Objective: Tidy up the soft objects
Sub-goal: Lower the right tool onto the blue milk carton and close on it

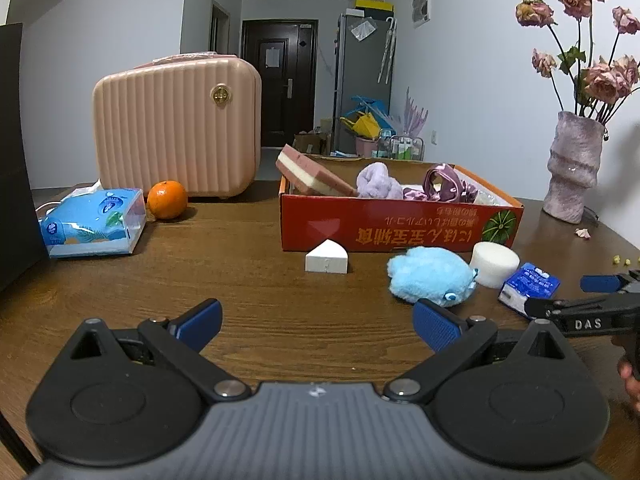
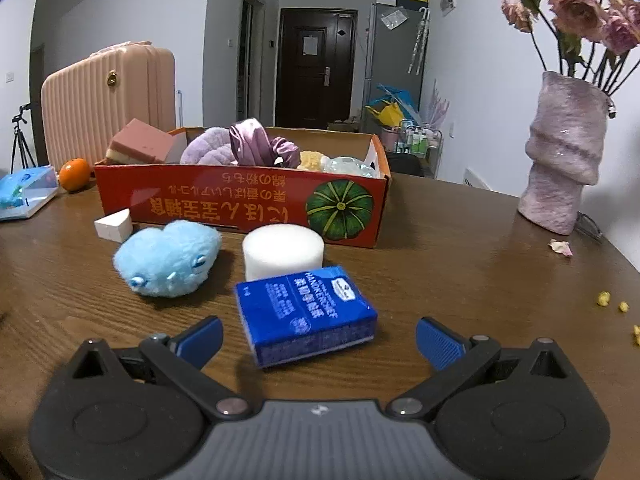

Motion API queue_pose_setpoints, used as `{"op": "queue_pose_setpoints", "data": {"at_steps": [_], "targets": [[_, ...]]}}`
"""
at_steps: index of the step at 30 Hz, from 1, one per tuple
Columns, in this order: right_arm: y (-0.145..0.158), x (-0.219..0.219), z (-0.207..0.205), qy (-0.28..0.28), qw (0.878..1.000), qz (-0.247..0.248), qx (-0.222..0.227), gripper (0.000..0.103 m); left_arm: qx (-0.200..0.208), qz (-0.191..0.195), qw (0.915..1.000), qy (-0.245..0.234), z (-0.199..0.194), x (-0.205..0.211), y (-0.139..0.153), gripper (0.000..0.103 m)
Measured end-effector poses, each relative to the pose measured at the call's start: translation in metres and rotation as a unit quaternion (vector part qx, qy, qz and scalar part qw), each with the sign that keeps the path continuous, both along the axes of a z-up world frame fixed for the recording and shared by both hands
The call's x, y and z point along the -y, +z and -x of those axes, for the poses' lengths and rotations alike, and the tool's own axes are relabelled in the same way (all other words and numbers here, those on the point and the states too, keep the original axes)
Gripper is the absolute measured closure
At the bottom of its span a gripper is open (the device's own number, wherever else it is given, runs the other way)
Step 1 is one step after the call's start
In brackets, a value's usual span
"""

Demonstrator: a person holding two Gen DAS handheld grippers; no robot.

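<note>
A red cardboard box [image 1: 400, 226] [image 2: 240, 200] sits mid-table and holds a pink sponge block [image 1: 308, 174], a lilac fluffy item [image 1: 378, 182] and a purple satin scrunchie [image 2: 260, 142]. In front of it lie a white wedge sponge [image 1: 327, 259] [image 2: 114, 225], a blue plush toy [image 1: 430, 276] [image 2: 168, 258], a white round sponge [image 1: 494, 264] [image 2: 282, 250] and a blue tissue pack [image 2: 306, 316] [image 1: 530, 285]. My right gripper [image 2: 320, 338] [image 1: 557, 293] is open, its fingers on either side of the tissue pack without touching it. My left gripper [image 1: 320, 324] is open over bare table, short of the wedge.
At the back left stand a pink hard case [image 1: 176, 128], an orange [image 1: 167, 199] and a blue tissue packet [image 1: 94, 222]. A lilac vase [image 2: 564, 160] of dried roses stands at the right, with a petal [image 2: 561, 247] and yellow crumbs [image 2: 604, 298] nearby. A dark panel [image 1: 16, 152] rises at far left.
</note>
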State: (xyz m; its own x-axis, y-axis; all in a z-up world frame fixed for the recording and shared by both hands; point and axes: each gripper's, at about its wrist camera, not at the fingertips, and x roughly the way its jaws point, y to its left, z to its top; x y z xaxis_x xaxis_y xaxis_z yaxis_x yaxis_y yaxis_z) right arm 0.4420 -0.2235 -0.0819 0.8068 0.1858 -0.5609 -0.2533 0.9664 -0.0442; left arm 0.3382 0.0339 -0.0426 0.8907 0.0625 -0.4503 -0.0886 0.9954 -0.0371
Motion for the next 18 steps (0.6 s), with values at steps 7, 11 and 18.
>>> {"op": "queue_pose_setpoints", "data": {"at_steps": [7, 11, 18], "targets": [[-0.003, -0.004, -0.024, 0.014, 1.000, -0.004, -0.019, 0.000, -0.010, -0.005, 0.9999, 0.003, -0.005, 0.001, -0.005, 0.000], [-0.005, -0.006, -0.032, 0.019, 0.999, -0.004, -0.030, 0.003, -0.014, -0.007, 0.9999, 0.003, -0.007, 0.002, -0.006, 0.000], [-0.008, -0.006, -0.036, 0.025, 0.999, -0.011, -0.044, 0.023, -0.016, -0.009, 0.9998, 0.005, -0.008, 0.002, -0.008, 0.000]]}}
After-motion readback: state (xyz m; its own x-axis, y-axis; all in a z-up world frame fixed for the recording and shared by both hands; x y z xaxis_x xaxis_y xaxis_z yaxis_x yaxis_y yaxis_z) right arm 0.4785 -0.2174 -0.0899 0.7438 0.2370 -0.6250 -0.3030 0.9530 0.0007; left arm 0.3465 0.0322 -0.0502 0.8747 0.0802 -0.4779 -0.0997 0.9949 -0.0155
